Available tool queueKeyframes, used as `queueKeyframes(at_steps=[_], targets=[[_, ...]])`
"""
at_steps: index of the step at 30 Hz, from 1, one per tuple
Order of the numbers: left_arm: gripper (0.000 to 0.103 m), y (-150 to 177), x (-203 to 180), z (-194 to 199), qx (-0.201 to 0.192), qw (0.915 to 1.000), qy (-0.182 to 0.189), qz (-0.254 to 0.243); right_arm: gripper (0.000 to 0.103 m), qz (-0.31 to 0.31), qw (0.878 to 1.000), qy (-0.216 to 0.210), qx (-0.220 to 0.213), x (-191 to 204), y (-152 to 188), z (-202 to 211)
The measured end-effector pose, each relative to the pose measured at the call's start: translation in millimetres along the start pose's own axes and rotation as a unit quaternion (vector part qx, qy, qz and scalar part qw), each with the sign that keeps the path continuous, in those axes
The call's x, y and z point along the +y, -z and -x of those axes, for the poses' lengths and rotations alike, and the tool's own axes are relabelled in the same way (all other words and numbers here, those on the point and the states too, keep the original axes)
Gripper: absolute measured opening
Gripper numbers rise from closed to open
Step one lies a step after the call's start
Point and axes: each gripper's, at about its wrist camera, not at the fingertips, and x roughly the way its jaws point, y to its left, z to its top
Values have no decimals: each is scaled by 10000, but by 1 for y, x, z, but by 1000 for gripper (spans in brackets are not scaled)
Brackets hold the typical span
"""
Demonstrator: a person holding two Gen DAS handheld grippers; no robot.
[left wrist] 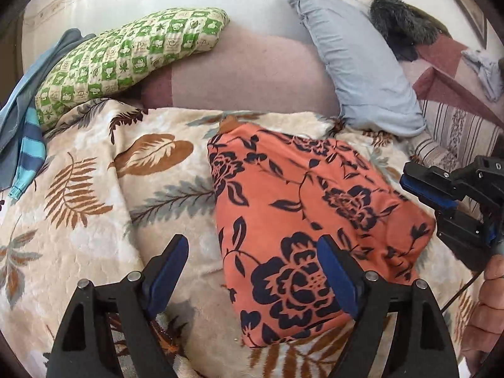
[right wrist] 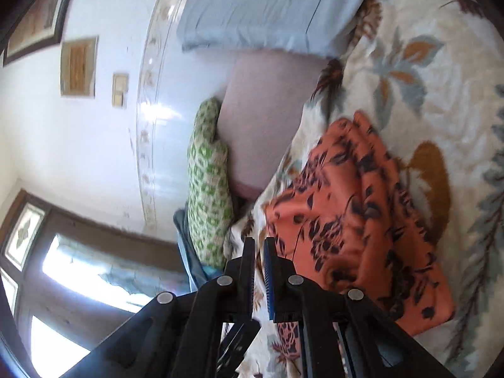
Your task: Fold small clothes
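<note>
An orange garment with dark navy flowers (left wrist: 302, 217) lies folded into a rough rectangle on the leaf-print blanket (left wrist: 94, 189). My left gripper (left wrist: 252, 252) is open and empty, just above the garment's near left edge. My right gripper (left wrist: 422, 201) shows at the right of the left wrist view, off the garment's right corner. In the right wrist view the right gripper (right wrist: 259, 245) has its fingers nearly together with nothing between them, and the folded garment (right wrist: 356, 220) lies to its right.
A green checked pillow (left wrist: 126, 60) and a pale blue pillow (left wrist: 356, 66) lean at the head of the bed. Blue striped clothes (left wrist: 28, 145) lie at the left edge. A dark furry item (left wrist: 403, 25) sits at the back right. A window (right wrist: 63, 267) is beyond the bed.
</note>
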Motion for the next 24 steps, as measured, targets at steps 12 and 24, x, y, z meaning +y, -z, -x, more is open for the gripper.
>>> queueKeyframes(at_steps=[12,24], targets=[[84,15,-5,-21,538,9970,34,-550,0,-190,9720,2278,545,-62,-3,-21],[86,34,-17,-33,1256,9846,722,-976,0,55,9699,2379,522,-64,17,-8]])
